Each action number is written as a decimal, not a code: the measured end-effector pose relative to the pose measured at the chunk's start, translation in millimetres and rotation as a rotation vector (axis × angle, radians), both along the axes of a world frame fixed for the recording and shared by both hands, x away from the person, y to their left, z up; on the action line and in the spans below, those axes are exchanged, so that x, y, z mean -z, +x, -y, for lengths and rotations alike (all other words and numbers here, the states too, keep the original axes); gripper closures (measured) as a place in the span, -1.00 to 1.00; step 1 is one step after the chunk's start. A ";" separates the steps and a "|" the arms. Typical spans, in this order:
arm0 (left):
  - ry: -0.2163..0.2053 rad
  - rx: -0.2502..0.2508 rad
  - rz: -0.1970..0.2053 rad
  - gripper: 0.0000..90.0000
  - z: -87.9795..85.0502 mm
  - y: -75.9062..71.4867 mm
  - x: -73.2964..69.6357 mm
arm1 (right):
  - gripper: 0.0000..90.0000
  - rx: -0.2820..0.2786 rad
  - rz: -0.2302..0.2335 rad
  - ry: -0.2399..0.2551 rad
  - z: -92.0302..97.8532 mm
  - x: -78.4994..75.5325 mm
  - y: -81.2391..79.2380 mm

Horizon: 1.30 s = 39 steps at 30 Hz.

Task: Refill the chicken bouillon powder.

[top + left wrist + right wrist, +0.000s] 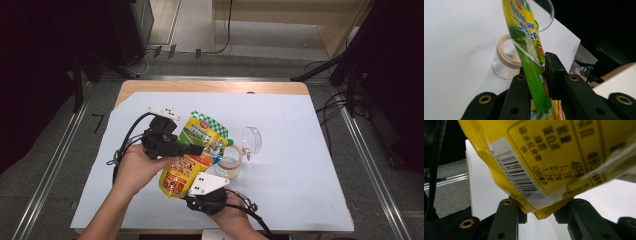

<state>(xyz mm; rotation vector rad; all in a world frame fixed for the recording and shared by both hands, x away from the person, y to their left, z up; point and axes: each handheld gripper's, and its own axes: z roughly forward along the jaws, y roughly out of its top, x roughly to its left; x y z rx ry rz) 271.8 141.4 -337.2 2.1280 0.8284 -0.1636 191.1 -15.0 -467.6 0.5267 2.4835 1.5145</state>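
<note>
A yellow and green snack pouch (200, 134) hangs tilted above the white table sheet, held at two places. My left gripper (196, 149) comes in from the left and is shut on the pouch's middle; in the left gripper view the pouch (529, 50) runs edge-on between the jaws of that gripper (536, 75). My right gripper (189, 197) is at the pouch's lower end. In the right gripper view the barcoded bottom corner of the pouch (549, 157) sits pinched in the right gripper (540, 210).
A small glass jar with a beige rim (230, 167) sits just right of the pouch, its clear lid (251, 139) swung open beside it. The jar (506, 62) lies close below the pouch. The white sheet (300, 150) covers a wooden table.
</note>
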 end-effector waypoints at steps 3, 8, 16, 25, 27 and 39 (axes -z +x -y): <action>0.024 -0.013 -0.002 0.73 4.6 1.1 3.0 | 0.58 -0.007 -0.043 0.019 0.2 -1.4 1.2; 0.024 -0.038 -0.031 0.70 5.6 4.9 6.0 | 0.57 -0.016 -0.074 0.037 -0.9 -2.7 1.1; 0.065 -0.077 -0.123 0.71 17.0 18.8 15.2 | 0.55 -0.048 -0.110 0.053 -5.8 -5.8 -0.4; 0.097 -0.086 -0.177 0.64 28.5 35.2 11.7 | 0.53 -0.059 -0.133 0.073 -5.6 -13.6 4.9; 0.100 -0.082 -0.185 0.64 31.2 37.7 9.8 | 0.52 -0.055 -0.127 0.077 -5.6 -16.8 6.7; 0.120 -0.078 -0.211 0.63 38.6 47.9 4.0 | 0.47 -0.070 -0.097 0.057 -11.9 -28.0 14.4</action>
